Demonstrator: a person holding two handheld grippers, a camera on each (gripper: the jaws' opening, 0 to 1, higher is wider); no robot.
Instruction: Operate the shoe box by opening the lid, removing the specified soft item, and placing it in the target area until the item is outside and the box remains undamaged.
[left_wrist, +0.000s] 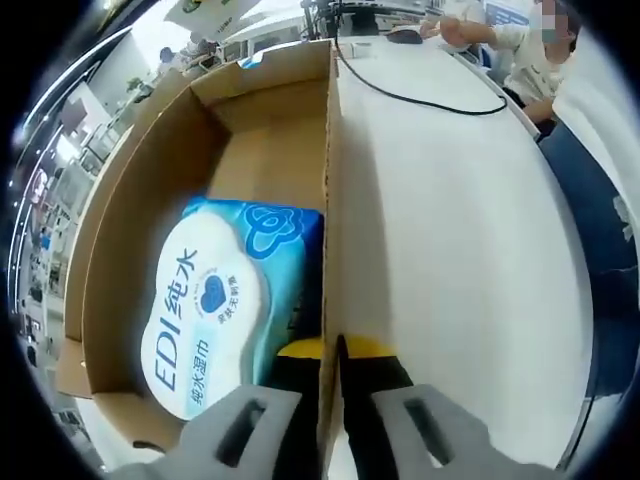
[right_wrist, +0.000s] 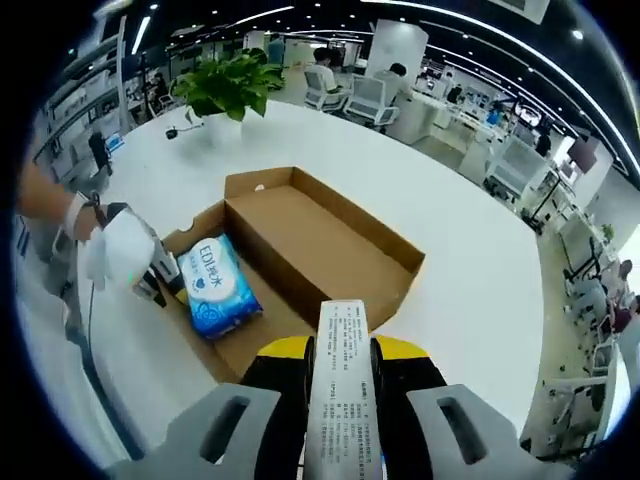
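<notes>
**Grippers clamp the open shoe box**

Gripping the box wall edge-on, the left gripper (left_wrist: 335, 385) has the wipes pack (left_wrist: 225, 305) just to its left inside the shoe box (left_wrist: 150, 200). The right gripper (right_wrist: 338, 375), on the white desk (right_wrist: 470, 260), pinches the labelled lid flap (right_wrist: 340, 400); box ahead, potted plant (right_wrist: 228, 88) beyond.

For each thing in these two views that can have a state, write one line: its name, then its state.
Box: open, lid folded back.
Wipes pack: lying inside the box.
Left gripper: shut on the box's wall.
Right gripper: shut on a printed strip.
</notes>
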